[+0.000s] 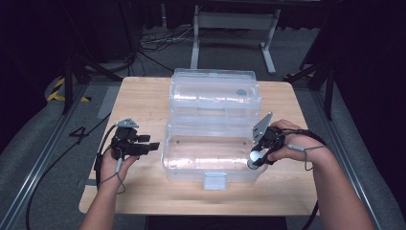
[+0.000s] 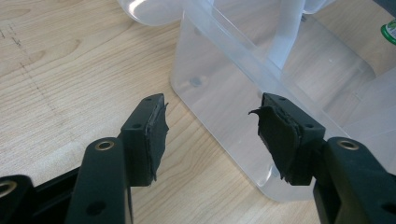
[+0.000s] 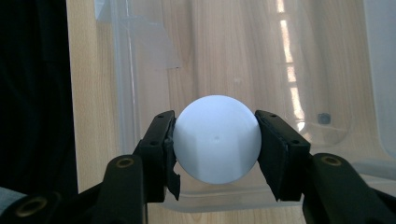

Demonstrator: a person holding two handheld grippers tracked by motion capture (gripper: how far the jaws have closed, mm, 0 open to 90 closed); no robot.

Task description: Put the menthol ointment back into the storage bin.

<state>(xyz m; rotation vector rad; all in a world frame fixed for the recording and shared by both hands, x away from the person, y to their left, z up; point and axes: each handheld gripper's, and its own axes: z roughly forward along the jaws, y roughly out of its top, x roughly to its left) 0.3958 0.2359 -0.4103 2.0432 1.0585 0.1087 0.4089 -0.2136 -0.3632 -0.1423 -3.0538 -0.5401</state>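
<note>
- High view: the right gripper (image 1: 255, 159) holds a white ball (image 1: 254, 156) over the right end of the clear storage box (image 1: 191, 165), whose lid (image 1: 215, 93) lies folded back on the far side. The ball hangs close to the box's right wall; let go here, it could clip the rim and roll off the wooden table (image 1: 143, 103), which ends not far to the right of the box.
- High view: the left gripper (image 1: 143, 146) rests just left of the box, apart from it, jaws parted with nothing in them. Nothing steadies the box, so a knock from the right hand could shove it.
- Left gripper view: the worn pads (image 2: 156, 133) stand wide, nothing between them, aimed at the box's near corner (image 2: 280, 191).
- Right gripper view: both pads press the ball (image 3: 217, 138) at its widest part, above the box floor. A smooth sphere pinched at two small patches could squirt out if the grip tightens or tilts.
</note>
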